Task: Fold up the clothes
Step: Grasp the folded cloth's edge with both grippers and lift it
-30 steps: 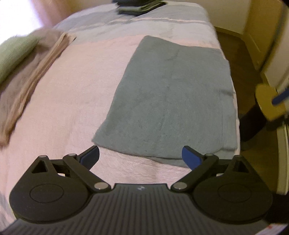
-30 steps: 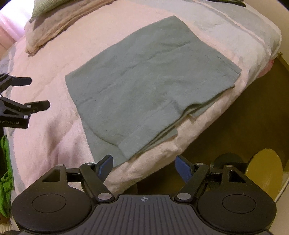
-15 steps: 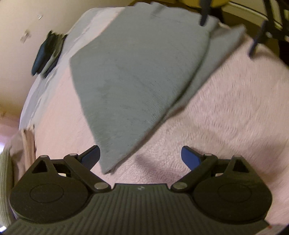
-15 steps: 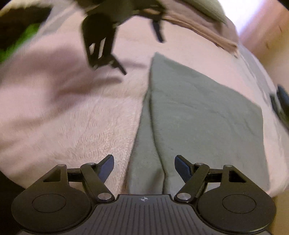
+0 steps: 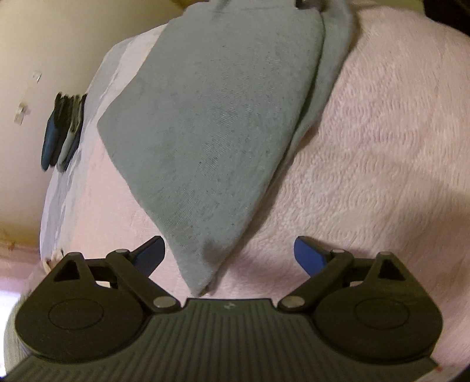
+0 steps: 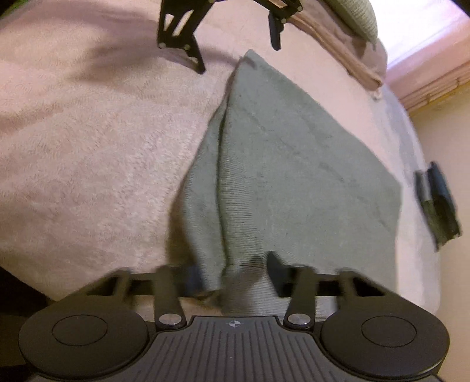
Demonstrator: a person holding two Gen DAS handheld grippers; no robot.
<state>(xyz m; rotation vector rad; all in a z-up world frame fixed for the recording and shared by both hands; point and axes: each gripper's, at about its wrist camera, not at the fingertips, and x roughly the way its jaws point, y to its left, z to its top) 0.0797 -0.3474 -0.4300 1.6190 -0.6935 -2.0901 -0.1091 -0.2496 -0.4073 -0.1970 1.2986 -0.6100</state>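
Fingers point(image 5: 308, 255) spread astride grey cloth point(image 5: 211, 117) corner; pink blanket point(image 5: 382, 147) alongside.

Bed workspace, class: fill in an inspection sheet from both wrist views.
Surface: pink blanket over the bed.
Job's things: grey cloth, folded, layered edge showing.
Clutter: dark folded stack near the far edge; beige cloth and green pillow at the head.
Grippers: left tool open, a cloth corner between its fingers; right tool blurred, around another corner.
Cables: nothing seen.
Surroundings: cream wall.
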